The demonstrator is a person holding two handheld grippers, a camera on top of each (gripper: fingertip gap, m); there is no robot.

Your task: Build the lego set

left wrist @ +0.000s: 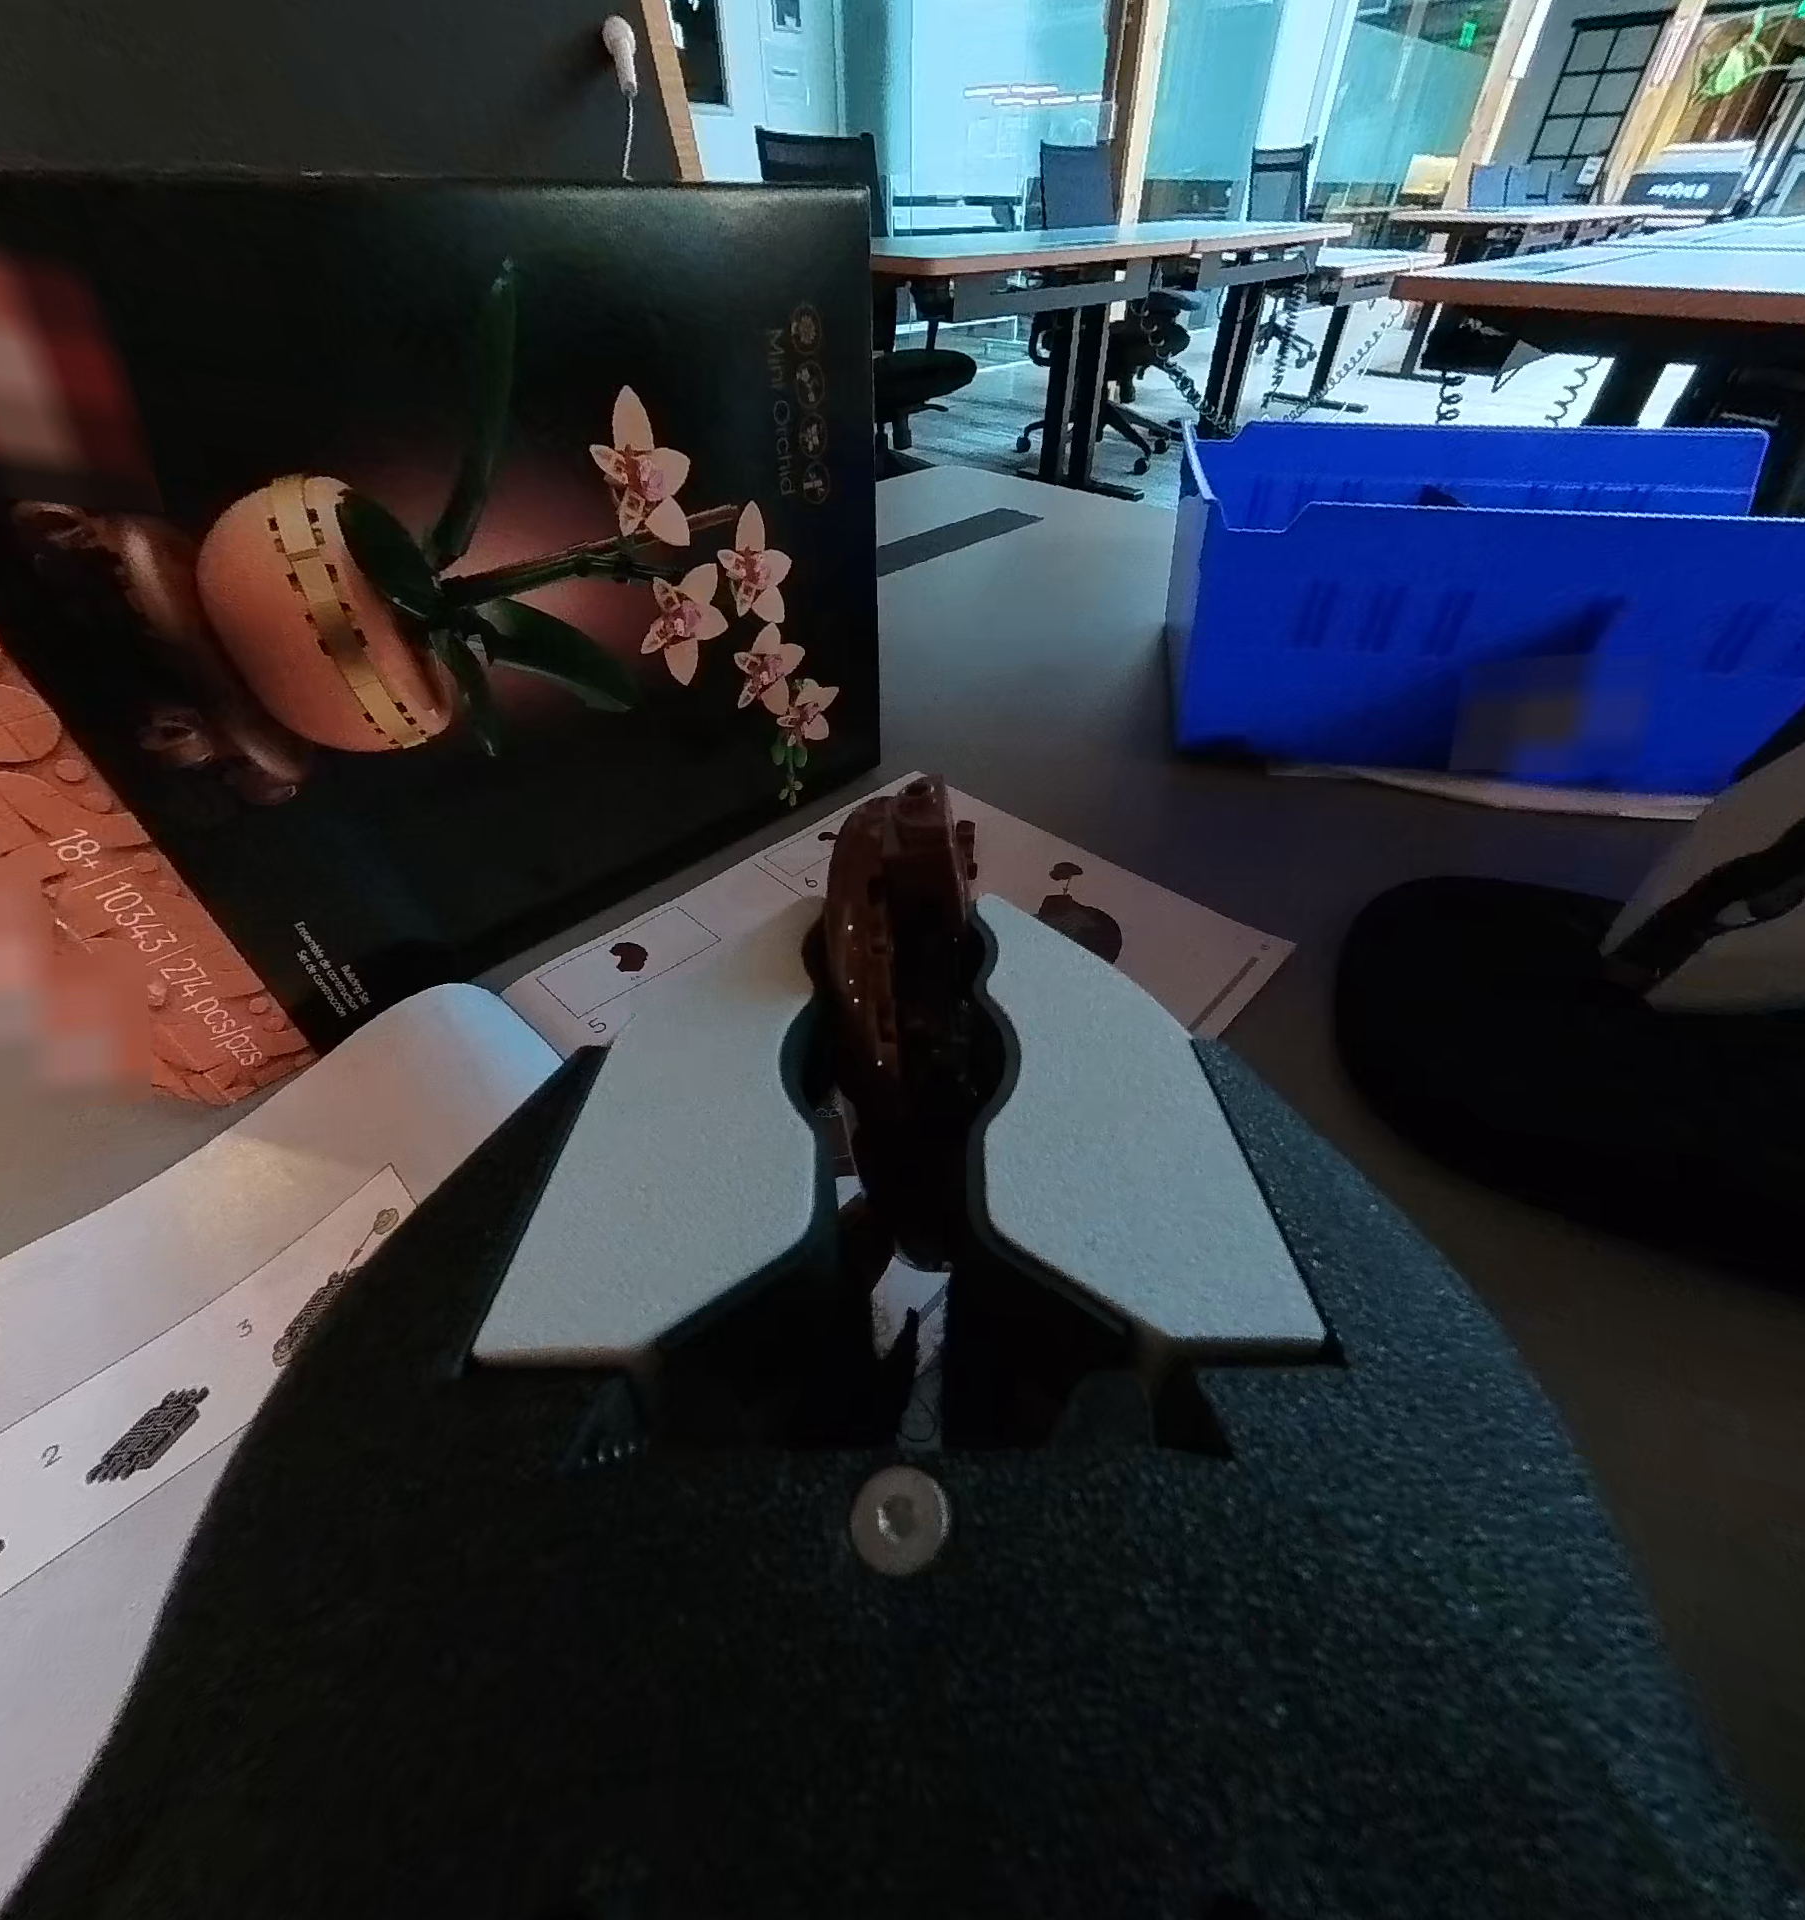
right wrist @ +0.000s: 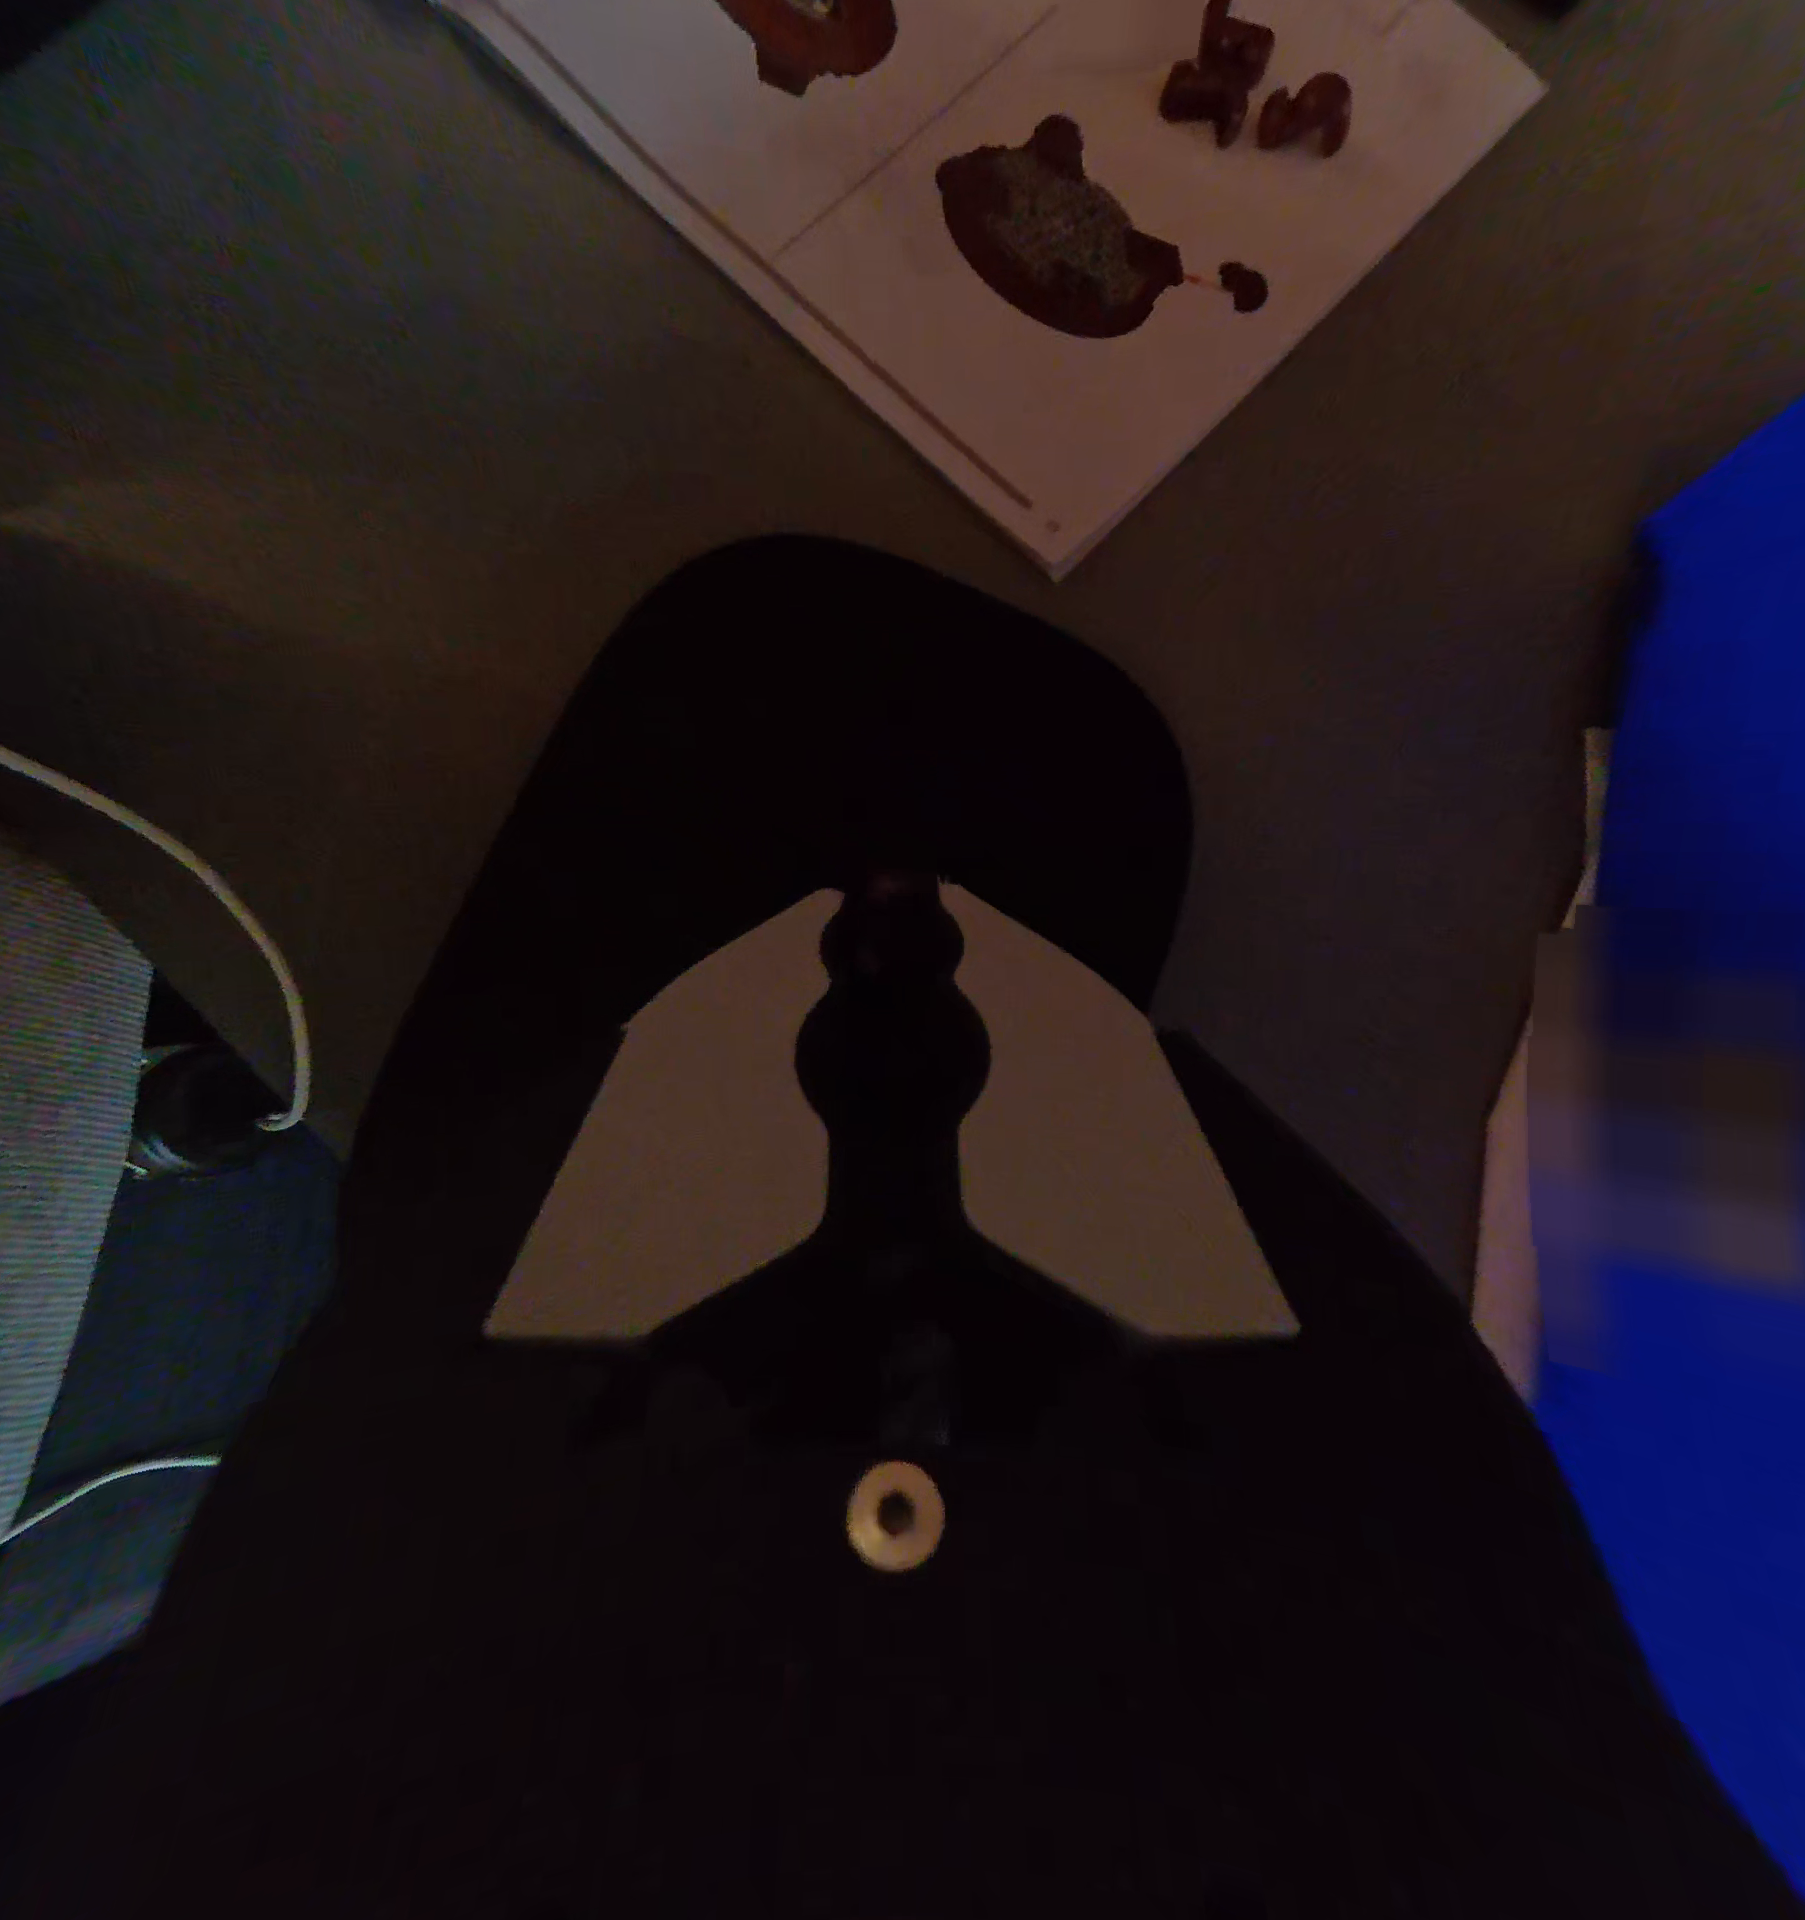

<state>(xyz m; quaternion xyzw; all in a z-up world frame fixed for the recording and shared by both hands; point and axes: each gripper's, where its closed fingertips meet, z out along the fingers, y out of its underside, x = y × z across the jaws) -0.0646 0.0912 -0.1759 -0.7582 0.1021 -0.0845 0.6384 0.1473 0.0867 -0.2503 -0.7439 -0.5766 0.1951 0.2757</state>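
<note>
My left gripper (left wrist: 903, 935) is shut on a dark brown brick assembly (left wrist: 898, 883), which stands upright between both pads above an open instruction booklet (left wrist: 649, 966). My right gripper (right wrist: 890, 904) hangs over a round black tray (right wrist: 877, 707), its jaws a little apart. A small dark reddish-brown piece (right wrist: 887, 888) sits at its fingertips, narrower than the gap. The view is very dark there. In the left wrist view the black tray (left wrist: 1563, 1060) lies to the right of my left gripper.
A dark building-set box (left wrist: 410, 571) with a flower picture stands behind the booklet. A blue bin (left wrist: 1500, 603) stands at the right and also shows in the right wrist view (right wrist: 1760, 935). The booklet's corner (right wrist: 1085, 312) lies ahead of the tray. A white cable (right wrist: 254, 914) hangs at the table's left edge. The tips of one gripper are about 25 cm away from the tips of the other.
</note>
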